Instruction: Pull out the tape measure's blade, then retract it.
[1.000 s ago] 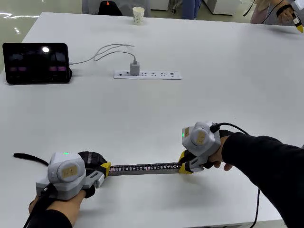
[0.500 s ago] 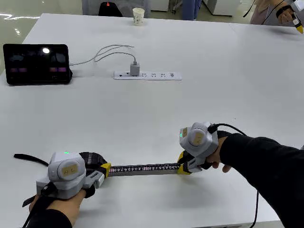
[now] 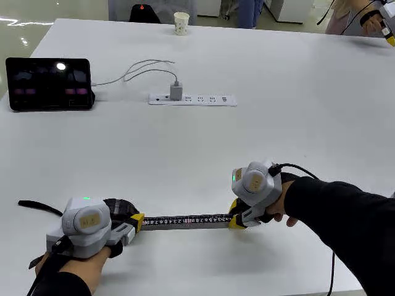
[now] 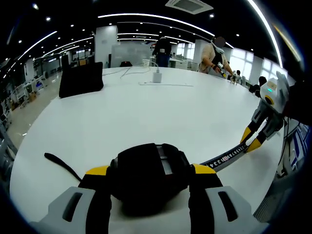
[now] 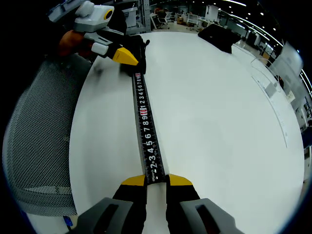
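Progress, left to right. The tape measure sits at the near left of the table, its black strap trailing off to the left on the surface. My left tongs are clamped on its black body from both sides; the left gripper view shows the body wedged between the yellow tips. The blade runs out of the body to the right, low over the table and roughly in line with the near edge. My right tongs are pressed together on its free end; in the right gripper view the yellow tips pinch the blade just below the first numbers.

Judgement: the pull-out is done or close to it, with a fair length of blade exposed. The retraction is left to do. I would bring the right tongs back toward the body with the end pinched, so that the blade feeds in without whipping.

Edges and room. Both hands work close to the near edge of the table, with little margin behind them. Ahead is broad bare surface. The tablet at far left, the power strip at centre and the paper cup at the far edge are all well apart from the blade's line. To the right, the table is bare out to its edge.
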The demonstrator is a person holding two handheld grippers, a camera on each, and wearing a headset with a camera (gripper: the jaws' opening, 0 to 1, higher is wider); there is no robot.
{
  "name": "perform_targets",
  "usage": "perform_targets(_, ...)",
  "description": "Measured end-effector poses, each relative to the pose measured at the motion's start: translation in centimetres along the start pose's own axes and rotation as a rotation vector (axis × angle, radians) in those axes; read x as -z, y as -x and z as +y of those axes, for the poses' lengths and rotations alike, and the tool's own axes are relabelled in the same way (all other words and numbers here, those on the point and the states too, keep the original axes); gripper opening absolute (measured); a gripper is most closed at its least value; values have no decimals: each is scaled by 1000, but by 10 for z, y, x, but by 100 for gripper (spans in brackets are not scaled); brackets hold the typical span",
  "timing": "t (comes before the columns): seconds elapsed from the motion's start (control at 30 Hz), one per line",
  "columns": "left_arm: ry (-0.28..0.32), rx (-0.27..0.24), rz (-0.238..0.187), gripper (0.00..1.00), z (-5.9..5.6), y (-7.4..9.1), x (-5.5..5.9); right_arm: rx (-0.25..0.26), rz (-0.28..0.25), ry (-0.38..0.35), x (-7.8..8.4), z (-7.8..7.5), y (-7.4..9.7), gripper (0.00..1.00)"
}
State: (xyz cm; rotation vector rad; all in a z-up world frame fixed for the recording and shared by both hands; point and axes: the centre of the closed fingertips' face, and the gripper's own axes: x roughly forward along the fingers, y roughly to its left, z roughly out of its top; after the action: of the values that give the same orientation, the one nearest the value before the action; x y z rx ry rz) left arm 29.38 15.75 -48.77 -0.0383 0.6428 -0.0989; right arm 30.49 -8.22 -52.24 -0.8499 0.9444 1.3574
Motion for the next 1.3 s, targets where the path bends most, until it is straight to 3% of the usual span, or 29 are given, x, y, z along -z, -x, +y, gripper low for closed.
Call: perform_targets(1.3, 1, 5, 14, 59, -1, -1, 1, 0, 5, 12, -12, 2, -5, 11)
